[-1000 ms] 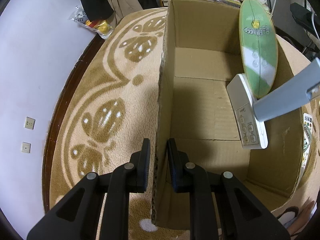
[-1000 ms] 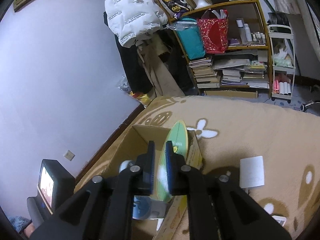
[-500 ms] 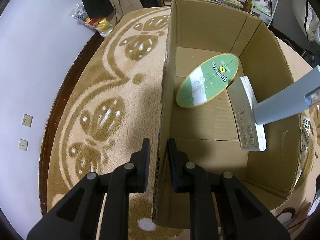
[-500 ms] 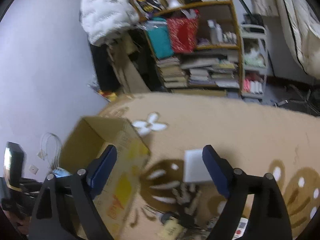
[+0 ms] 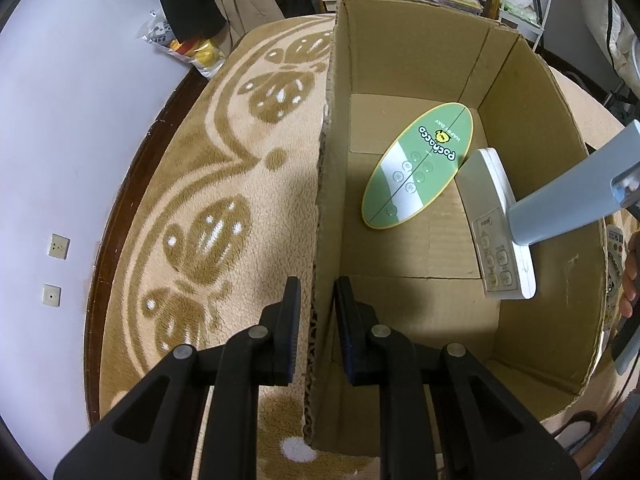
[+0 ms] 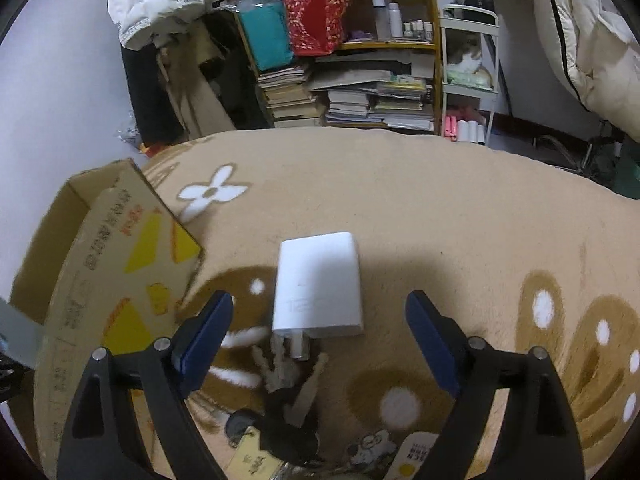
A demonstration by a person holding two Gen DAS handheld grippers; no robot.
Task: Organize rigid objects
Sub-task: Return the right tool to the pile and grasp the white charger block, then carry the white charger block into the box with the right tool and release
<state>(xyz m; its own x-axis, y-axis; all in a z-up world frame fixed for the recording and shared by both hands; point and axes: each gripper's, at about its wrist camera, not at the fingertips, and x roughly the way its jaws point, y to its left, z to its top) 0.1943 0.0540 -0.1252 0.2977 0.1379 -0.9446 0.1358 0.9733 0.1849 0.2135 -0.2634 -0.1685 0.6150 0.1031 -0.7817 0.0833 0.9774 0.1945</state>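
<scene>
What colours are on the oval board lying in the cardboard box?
Green with a white band and a yellow rim: oval board, clearest in the left wrist view.

The left gripper [image 5: 316, 312] is clamped and angled steeply down; the right gripper [image 6: 320, 334] gapes wide, empty.

Oval board [image 5: 418, 166] in box [image 5: 532, 120] – left of remote [image 5: 500, 232]; charger [image 6: 318, 286] on rug [image 6: 440, 220], right of box.
</scene>
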